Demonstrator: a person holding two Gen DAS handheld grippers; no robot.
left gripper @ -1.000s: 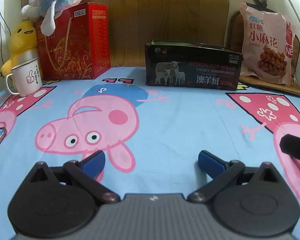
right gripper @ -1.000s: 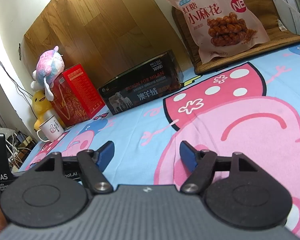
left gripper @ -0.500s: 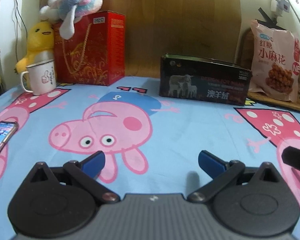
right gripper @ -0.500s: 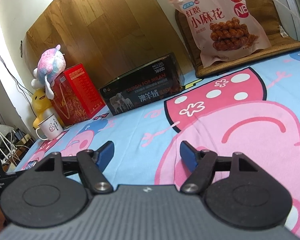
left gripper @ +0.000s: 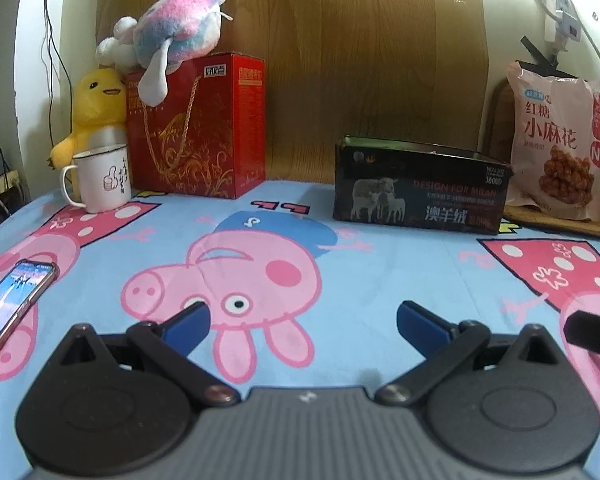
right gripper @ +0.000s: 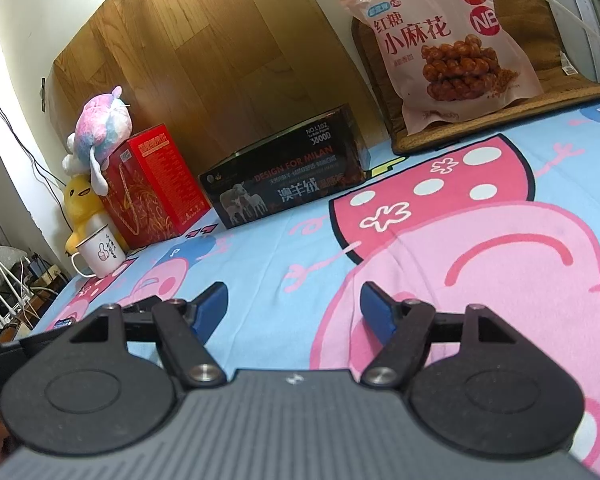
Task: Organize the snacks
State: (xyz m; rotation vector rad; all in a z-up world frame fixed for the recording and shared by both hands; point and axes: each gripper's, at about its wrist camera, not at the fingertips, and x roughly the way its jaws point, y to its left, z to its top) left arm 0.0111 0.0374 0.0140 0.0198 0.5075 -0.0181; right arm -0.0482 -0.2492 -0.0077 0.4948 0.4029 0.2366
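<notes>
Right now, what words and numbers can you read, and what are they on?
"红糖 小麻花" and "NB": pink snack bag.
"DESIGN FOR MILAN", "澳羊绒", "3800D": black box.
"好吃点": red gift box; its smaller print is too blurred.
Thumbs-up picture: white mug; the writing beside it is too small.
Both the left gripper and the right gripper show no readable text.

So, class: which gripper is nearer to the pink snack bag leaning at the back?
Right, as far as the views show. The right gripper faces the snack bag ahead; the left gripper has it far off to its right.
</notes>
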